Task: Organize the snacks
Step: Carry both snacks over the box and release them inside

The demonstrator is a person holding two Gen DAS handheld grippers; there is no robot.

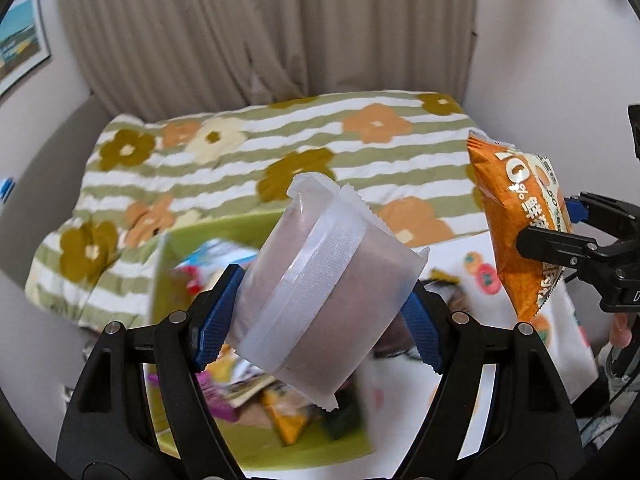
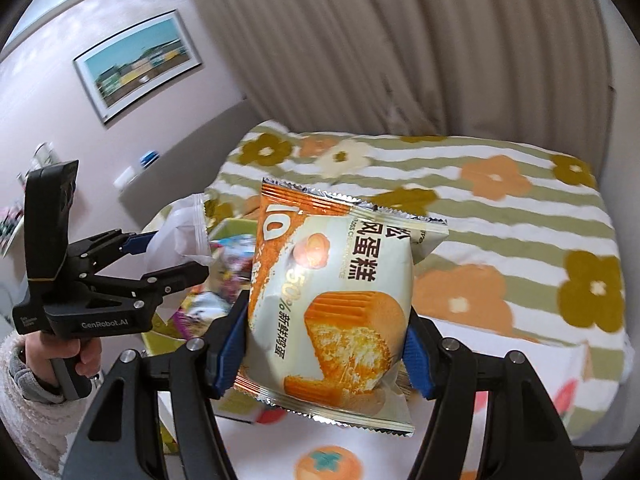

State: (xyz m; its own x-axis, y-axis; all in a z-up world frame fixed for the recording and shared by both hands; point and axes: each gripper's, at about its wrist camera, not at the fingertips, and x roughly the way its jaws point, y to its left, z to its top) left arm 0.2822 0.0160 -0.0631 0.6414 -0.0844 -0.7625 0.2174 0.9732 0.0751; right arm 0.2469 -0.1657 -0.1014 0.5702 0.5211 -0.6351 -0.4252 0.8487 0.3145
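Black arms and blue pads of the left hand-held gripper [image 1: 320, 316] fill the bottom of the left wrist view, clamped from both sides on a frosted translucent packet [image 1: 320, 280] with a brownish filling; the packet sits tilted between the pads, its crimped seam running diagonally toward the camera, raised in the air above everything else. Behind and below spreads the bed [image 1: 240, 152], covered in a green-and-white striped quilt with orange, olive and cream flowers, and a beige curtain [image 1: 240, 28] hangs at the far wall. On a white cloth printed with orange fruit [image 1: 400, 392] lies a lime-green box [image 1: 256, 452], directly under the held packet, holding a blurred jumble of colourful snack wrappers [image 1: 248, 392]. In the right wrist view the right hand-held gripper [image 2: 324, 348] pinches an orange-and-white cake packet [image 2: 332, 312] by its lower part, the packet standing nearly upright between the blue pads with the printed sponge cake facing the camera, lifted clear of the cloth and to the right of the green box. A hand [image 2: 80, 356] in a fluffy white sleeve [image 2: 28, 400] grips the handle of the left tool at the left edge. A framed picture [image 2: 140, 64] hangs on the pinkish wall.
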